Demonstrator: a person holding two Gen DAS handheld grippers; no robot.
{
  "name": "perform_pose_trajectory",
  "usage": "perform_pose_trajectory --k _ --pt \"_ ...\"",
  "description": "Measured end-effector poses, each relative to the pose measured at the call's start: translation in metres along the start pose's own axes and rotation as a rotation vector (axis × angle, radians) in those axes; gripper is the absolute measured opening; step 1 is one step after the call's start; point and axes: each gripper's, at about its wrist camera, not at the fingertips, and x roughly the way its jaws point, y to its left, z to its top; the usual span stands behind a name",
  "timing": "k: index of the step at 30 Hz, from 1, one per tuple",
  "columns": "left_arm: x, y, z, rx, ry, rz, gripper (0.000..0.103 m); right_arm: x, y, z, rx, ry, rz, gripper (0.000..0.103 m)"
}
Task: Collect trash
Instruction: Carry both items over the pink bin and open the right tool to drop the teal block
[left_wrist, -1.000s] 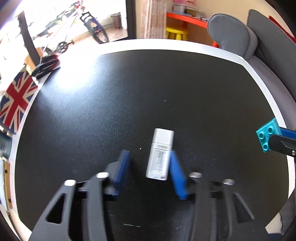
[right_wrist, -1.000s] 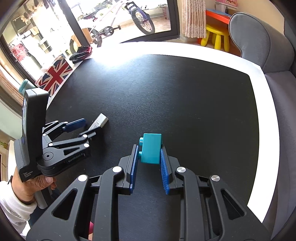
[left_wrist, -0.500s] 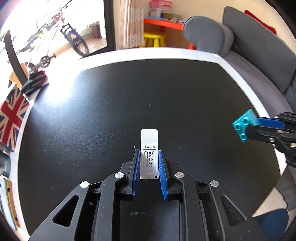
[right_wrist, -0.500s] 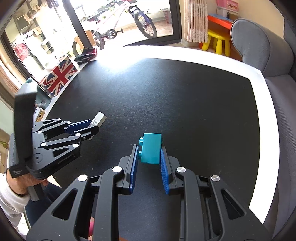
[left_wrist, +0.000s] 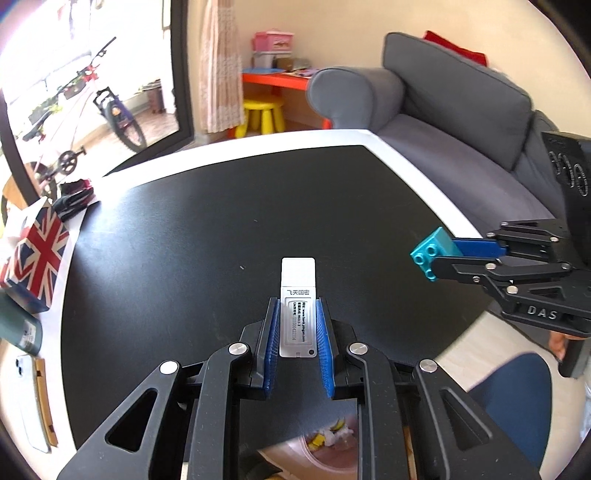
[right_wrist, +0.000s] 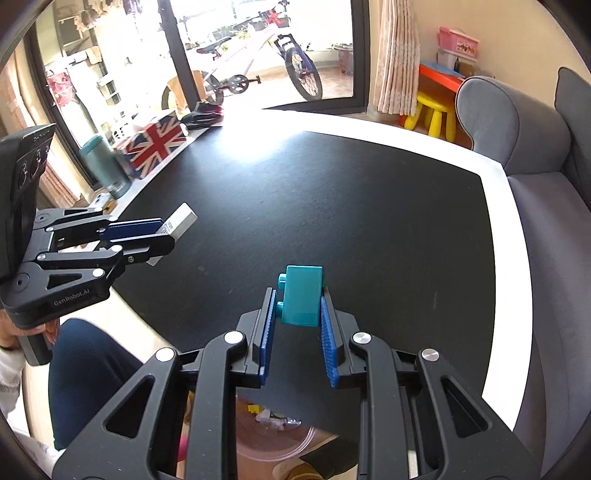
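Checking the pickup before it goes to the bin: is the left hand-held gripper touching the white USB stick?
Touching. The left wrist view shows the left hand-held gripper with both blue pads pressed against the white USB stick.

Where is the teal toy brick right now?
The teal brick is clamped between the blue pads of the right tool, off the black table. In the left wrist view it shows at the right, level with the white USB stick.

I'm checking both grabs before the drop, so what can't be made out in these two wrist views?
- Pink bin: both views, mostly hidden behind the gripper frames; its contents are unclear.
- White USB stick: small print unreadable in the left view.
- Teal block: sides under the right gripper pads are hidden.
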Motion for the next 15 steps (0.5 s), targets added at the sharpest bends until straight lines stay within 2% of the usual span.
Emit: perform_pose_trajectory --k 8,15 --pt "-0.024 -0.016 -0.034 0.038 -0.007 -0.051 0.019 -0.033 0.025 -0.043 -0.021 -0.036 0.001 0.023" --pt "-0.031 -0.027 -0.063 0.042 0.013 -0.092 0.019 -0.041 0.036 -0.071 -0.019 -0.022 0.020 0.023"
